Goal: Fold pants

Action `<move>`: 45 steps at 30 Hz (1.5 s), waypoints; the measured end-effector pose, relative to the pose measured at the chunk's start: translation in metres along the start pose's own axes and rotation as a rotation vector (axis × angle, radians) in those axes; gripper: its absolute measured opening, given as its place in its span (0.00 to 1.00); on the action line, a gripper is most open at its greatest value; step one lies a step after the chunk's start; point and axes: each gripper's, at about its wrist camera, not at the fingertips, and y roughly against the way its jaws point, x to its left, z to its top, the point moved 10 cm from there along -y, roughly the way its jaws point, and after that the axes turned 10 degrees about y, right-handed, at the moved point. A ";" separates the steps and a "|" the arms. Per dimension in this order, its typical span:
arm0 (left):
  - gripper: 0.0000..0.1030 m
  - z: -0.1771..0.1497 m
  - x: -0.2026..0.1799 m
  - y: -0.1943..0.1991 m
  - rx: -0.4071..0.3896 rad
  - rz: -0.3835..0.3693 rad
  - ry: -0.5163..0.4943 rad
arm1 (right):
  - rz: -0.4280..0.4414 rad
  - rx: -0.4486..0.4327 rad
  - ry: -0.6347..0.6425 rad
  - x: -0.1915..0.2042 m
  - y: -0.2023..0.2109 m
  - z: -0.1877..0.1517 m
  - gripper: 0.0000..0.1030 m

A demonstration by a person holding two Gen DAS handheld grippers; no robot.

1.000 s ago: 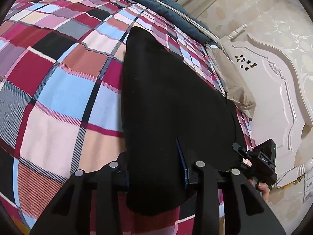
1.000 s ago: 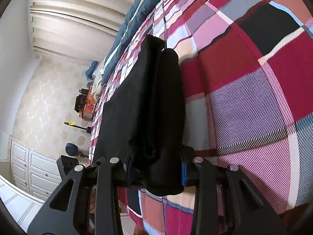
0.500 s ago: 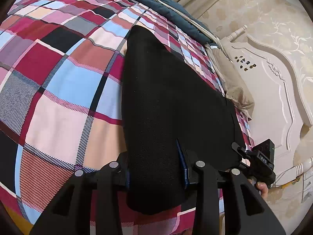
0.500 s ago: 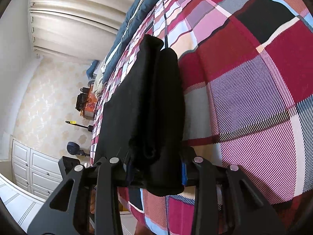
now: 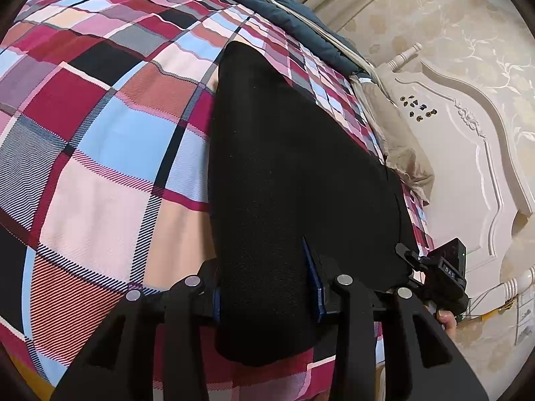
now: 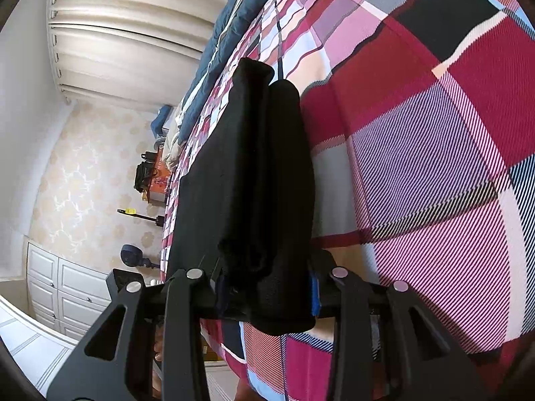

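My left gripper has its blue pads around one near end of the black pants, and its jaws are easing apart with the thick cloth between them. So the first thing I would do here is firm up that pinch before I move, or the edge may slip out. From there the pants run away across the plaid bedspread toward the far side, lying flat, with the white headboard to the right. My right gripper is clamped on the other near end, where the cloth is bunched into a doubled, rolled edge. To fold well, I judge both hands should lift together, keep the near edge taut and level between them, and carry it over toward the far end so the layers land square, with no crease trapped underneath.
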 end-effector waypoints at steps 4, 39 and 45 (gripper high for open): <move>0.51 0.000 0.001 0.000 -0.002 0.007 -0.004 | 0.008 -0.001 -0.005 -0.002 0.000 0.000 0.35; 0.85 -0.053 0.008 0.058 -0.237 0.407 -0.264 | -0.296 -0.078 0.061 0.006 0.061 -0.071 0.78; 0.85 -0.072 0.007 0.055 -0.241 0.423 -0.246 | -0.620 -0.066 0.276 0.020 0.059 -0.092 0.84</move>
